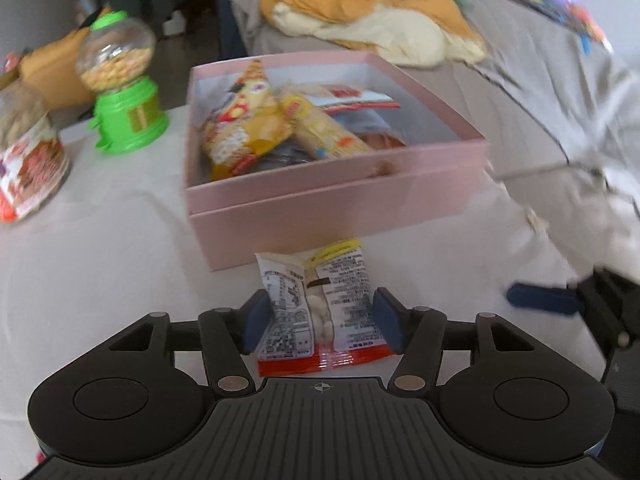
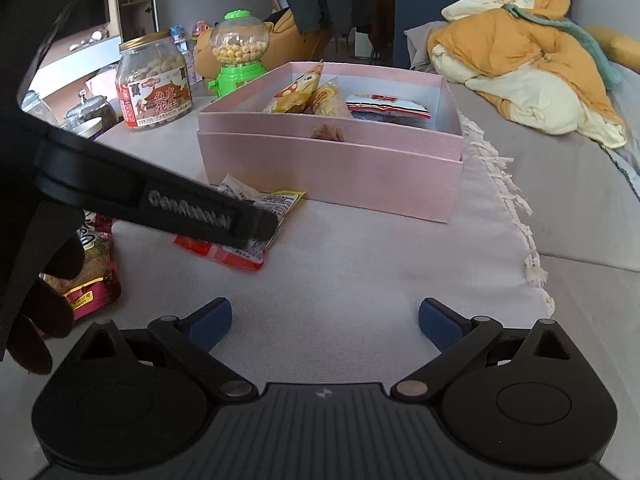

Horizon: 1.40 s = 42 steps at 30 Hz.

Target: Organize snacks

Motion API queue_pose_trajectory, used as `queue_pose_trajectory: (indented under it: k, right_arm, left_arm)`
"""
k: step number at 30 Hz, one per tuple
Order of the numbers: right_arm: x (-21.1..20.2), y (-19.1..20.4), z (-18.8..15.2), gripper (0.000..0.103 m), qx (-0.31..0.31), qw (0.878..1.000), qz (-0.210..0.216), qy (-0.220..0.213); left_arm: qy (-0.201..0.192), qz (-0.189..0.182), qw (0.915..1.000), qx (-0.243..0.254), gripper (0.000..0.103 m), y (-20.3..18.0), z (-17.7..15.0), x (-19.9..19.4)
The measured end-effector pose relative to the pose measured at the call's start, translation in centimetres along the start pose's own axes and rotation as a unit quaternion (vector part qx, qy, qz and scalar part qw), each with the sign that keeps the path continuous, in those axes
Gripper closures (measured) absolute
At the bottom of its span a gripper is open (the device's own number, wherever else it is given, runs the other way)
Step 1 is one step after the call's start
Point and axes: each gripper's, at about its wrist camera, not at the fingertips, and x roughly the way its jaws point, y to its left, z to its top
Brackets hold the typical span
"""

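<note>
Left gripper [image 1: 320, 322] clamped on a white snack packet [image 1: 320, 304] with a red bottom edge, blue fingers [image 1: 256, 320] pressed against both its sides. Packet held printed side up, just short of the near wall of the pink box [image 1: 332, 204], over the pale cloth on the tabletop [image 1: 100, 260]. In the right wrist view, same packet [image 2: 256, 220] seen from the side under the black arm of the left gripper [image 2: 256, 226], close to the box's [image 2: 332, 176] front corner; whether lifted or touching the cloth, cannot tell.

Right gripper [image 2: 325, 322] spread wide and gripping nothing, blue fingers [image 2: 210, 322] well apart above bare cloth, in front of the box. One blue tip of it [image 1: 540, 298] visible at the right edge of the left wrist view.

Inside the box: a yellow snack bag [image 1: 240, 128] leaning against the left wall, a pale tube-shaped pack [image 1: 324, 128] beside it, a red and white pouch [image 1: 356, 98] toward the back, darker wrappers beneath. A small brown bit [image 2: 328, 133] sitting at the front rim.

Left of the box, a green candy dispenser [image 2: 238, 54] with a clear globe of yellow balls, then a glass jar [image 2: 154, 82] with a gold lid and red label. A dark red snack bag [image 2: 94, 276] lying at the near left, partly hidden by a black-gloved hand [image 2: 40, 312]. Beyond the box, an orange and cream blanket [image 2: 528, 60] heaped on a grey bed [image 2: 560, 184].
</note>
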Motion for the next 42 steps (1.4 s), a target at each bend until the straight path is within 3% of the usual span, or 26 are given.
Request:
queue_pose_trajectory:
  k: [3,8,11,16,20,25,33,38,42]
  right_arm:
    - [0.0,-0.2,0.0,0.002,0.004,1.0,0.004,0.0]
    - [0.1,0.0,0.0,0.002,-0.002,1.0,0.001,0.002]
    - [0.1,0.0,0.0,0.002,-0.002,1.0,0.002,0.002]
    - [0.1,0.1,0.0,0.002,-0.002,1.0,0.002,0.002]
    - [0.2,0.1,0.0,0.0,-0.004,1.0,0.004,0.005]
    - [0.5,0.0,0.3,0.0,-0.015,1.0,0.009,0.014]
    - [0.7,0.1,1.0,0.0,-0.028,0.999,0.019,0.033]
    - [-0.1,3.5,3.3,0.0,-0.034,0.993,0.113,0.026]
    - [1.2,9.5,4.8,0.0,-0.066,0.984,0.162,0.046]
  left_arm:
    - [-0.001,0.013,0.9991,0.04,0.033,-0.8,-0.2,0.4]
    - [0.003,-0.01,0.9996,0.026,0.035,0.2,0.1,0.7]
    - [-0.017,-0.027,0.9992,0.024,0.042,0.9,-0.6,0.2]
    - [-0.055,-0.044,0.9969,-0.036,0.045,3.6,-2.2,-1.9]
    - [-0.1,-0.051,0.9899,-0.086,0.045,6.6,-3.5,-5.4]
    - [-0.143,0.003,0.9825,-0.119,0.045,10.5,-5.8,-10.0]
    - [-0.153,0.078,0.9611,-0.217,0.045,16.7,-11.6,-13.5]
    - [-0.155,0.093,0.95,-0.254,0.045,18.7,-12.9,-14.4]
    - [-0.152,0.081,0.9505,-0.259,0.045,18.9,-13.9,-14.5]
